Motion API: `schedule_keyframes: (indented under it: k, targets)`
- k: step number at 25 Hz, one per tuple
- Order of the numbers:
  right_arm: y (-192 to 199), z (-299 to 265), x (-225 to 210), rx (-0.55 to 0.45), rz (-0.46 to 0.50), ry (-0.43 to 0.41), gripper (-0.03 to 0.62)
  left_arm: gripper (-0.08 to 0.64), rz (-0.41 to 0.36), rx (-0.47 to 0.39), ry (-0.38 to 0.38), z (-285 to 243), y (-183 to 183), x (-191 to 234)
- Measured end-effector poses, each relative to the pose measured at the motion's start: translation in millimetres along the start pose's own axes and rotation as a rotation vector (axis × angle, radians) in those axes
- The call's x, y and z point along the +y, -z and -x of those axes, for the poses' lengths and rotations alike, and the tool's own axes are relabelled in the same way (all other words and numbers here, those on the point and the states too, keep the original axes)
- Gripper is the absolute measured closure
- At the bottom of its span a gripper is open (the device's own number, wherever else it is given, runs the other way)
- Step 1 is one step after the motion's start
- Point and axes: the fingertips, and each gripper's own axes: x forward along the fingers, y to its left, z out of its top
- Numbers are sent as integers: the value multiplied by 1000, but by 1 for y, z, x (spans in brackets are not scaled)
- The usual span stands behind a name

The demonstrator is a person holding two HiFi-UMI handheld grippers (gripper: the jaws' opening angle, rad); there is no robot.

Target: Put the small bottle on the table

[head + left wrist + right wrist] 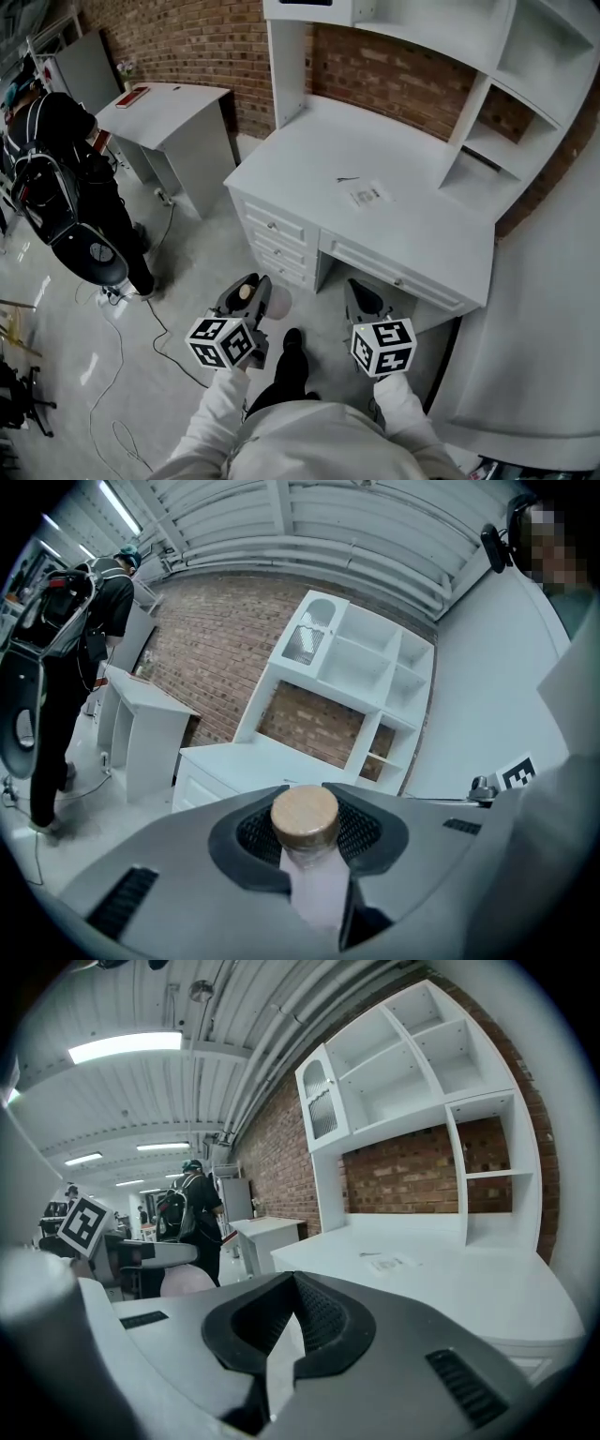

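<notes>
A small pinkish bottle (316, 892) with a round wooden cap (305, 817) sits between the jaws of my left gripper (307, 829), which is shut on its neck. In the head view that gripper (246, 298) hangs low over the floor in front of the white desk (412, 239), with the bottle (277, 302) at its tip. My right gripper (360, 294) is held beside it, also short of the desk; its jaws (292, 1290) meet at the tips with nothing between them. The bottle (187, 1282) shows at the left of the right gripper view.
The desk carries a white hutch with shelves (525, 103), a paper sheet (367, 194) and a small dark item (348, 178). A small white side table (173, 117) stands to the left. A person in black with a backpack (66, 187) stands far left. Cables (122, 375) lie on the floor.
</notes>
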Motion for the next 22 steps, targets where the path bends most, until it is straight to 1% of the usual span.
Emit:
schedule_keyframes:
  k: [3, 8, 13, 22]
  targets:
    - [-10, -28, -8, -10, -7, 11, 565, 442, -4, 4, 4, -26, -10, 18]
    - [-31, -79, -19, -4, -1, 31, 565, 442, 14, 13, 7, -71, -31, 51]
    - [-56, -131, -31, -9, -21, 52, 565, 443, 17, 18, 11, -113, -55, 85]
    - [-83, -203, -41, -18, -21, 66, 565, 443, 10, 17, 8, -173, -87, 137]
